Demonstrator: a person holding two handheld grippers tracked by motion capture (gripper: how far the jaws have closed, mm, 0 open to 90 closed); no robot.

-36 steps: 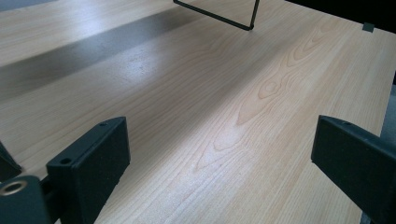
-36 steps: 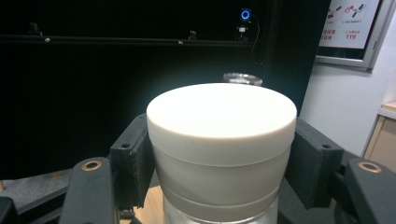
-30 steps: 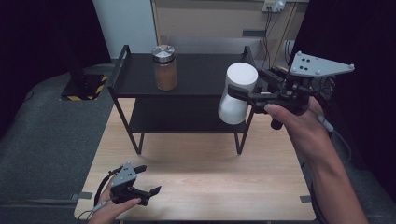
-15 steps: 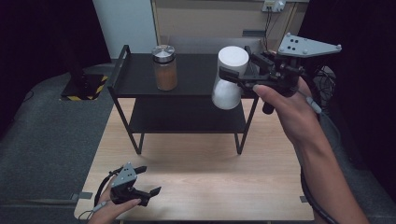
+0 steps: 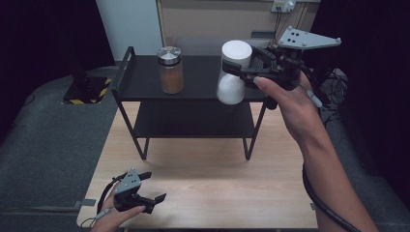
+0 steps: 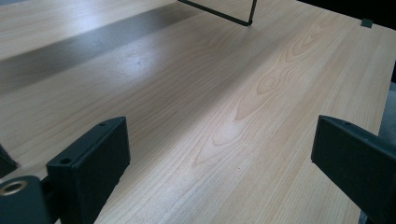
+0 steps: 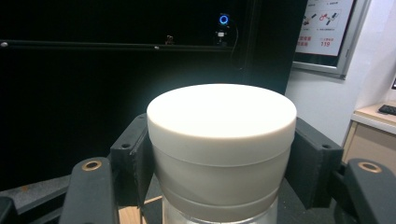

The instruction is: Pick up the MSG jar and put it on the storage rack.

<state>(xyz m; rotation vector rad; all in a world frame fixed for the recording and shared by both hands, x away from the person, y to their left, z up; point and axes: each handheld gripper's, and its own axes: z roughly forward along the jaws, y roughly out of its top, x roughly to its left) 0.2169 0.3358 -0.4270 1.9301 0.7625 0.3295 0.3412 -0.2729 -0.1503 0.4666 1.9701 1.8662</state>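
Two grippers work a wooden table (image 5: 217, 169): nearest, the left gripper (image 5: 147, 186) rests with jaws spread and empty. Farther off, the right gripper (image 5: 237, 71) clamps a white-lidded jar (image 5: 233, 72) just under its lid, held above the black shelf (image 5: 198, 92). Likely smooth, rigid and breakable, the jar seems best gripped below the lid's rim.

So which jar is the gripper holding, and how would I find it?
Look at the black two-level shelf standing on the wooden table. Near its top right end, the right gripper clamps a jar with a white lid just under the lid. Its neighbour, the brown-filled jar, has a silver lid and stands on the shelf untouched.
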